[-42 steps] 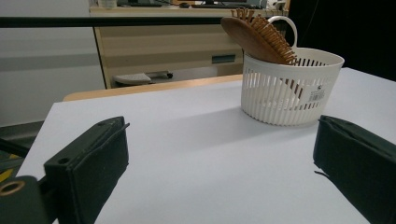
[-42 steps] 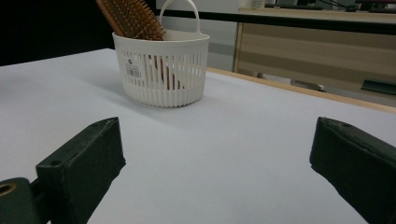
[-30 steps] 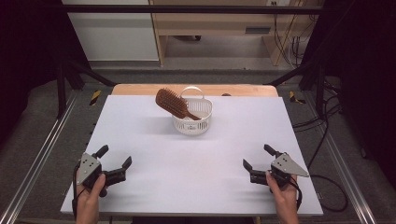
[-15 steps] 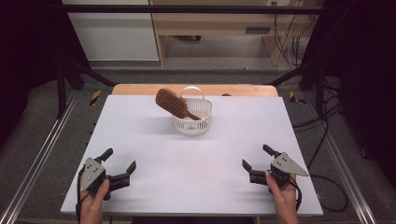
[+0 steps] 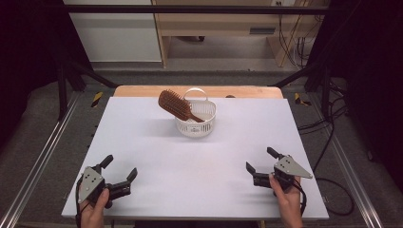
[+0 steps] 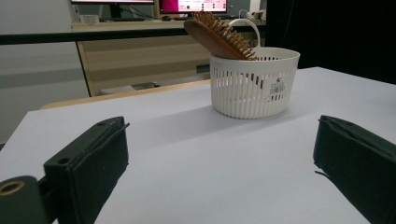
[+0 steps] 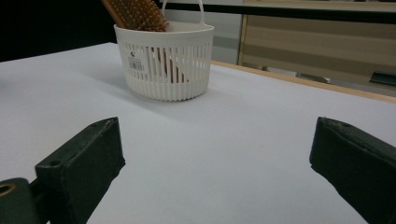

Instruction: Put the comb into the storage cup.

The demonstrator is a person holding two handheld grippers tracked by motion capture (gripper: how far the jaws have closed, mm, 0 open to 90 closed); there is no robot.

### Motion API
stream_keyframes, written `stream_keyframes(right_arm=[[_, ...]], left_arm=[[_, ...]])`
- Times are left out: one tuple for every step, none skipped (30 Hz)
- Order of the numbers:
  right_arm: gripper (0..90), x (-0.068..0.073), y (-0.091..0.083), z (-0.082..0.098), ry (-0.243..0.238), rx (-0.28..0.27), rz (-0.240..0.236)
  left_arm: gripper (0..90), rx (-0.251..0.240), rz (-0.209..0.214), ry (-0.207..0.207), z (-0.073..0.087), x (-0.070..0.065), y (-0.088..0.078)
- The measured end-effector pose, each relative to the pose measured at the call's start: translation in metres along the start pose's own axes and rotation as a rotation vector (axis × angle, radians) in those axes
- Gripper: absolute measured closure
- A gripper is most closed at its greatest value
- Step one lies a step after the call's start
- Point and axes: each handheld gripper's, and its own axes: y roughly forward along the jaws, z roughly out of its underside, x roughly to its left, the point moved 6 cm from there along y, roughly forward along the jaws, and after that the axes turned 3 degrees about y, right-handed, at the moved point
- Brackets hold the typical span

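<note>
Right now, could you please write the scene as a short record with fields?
surface: white table
container: white slatted basket, upright, far middle of table
content: wooden hairbrush, handle down in basket, head leaning out over the rim
left gripper: open, near edge, holds nothing
right gripper: open, near edge, holds nothing

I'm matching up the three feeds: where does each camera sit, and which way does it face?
High view: above the person's side, looking forward and down on the table; both hands, left gripper and right gripper show at the bottom.
Left gripper view: rides low on the left gripper, facing the basket between its open jaws.
Right gripper view: rides low on the right gripper, facing the basket from the other side, between its open jaws.
Shared: all three show the basket with the hairbrush leaning in it.
</note>
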Motion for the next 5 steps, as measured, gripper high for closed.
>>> stream_keyframes(right_arm=[[3.2,-0.0002,0.0004,0.0005,0.002,0.004,0.001],[3.3,-0.0009,0.0012,0.0010,0.002,0.008,0.004],[3.4,-0.0014,0.0020,0.0016,0.005,0.012,0.009],[3.5,-0.0019,0.0028,0.0023,0.005,0.018,0.012],[3.6,-0.0025,0.0037,0.0032,0.006,0.024,0.017]], left_arm=[[3.0,-0.002,-0.002,0.001,-0.0001,0.0000,-0.0004],[3.0,-0.001,-0.002,0.010,-0.0006,-0.0003,-0.0002],[3.0,0.003,-0.004,0.028,-0.0009,-0.0008,0.0003],[3.0,0.006,-0.004,0.039,-0.0008,-0.0013,0.0006],[3.0,0.004,0.000,0.035,-0.0008,-0.0020,0.0008]])
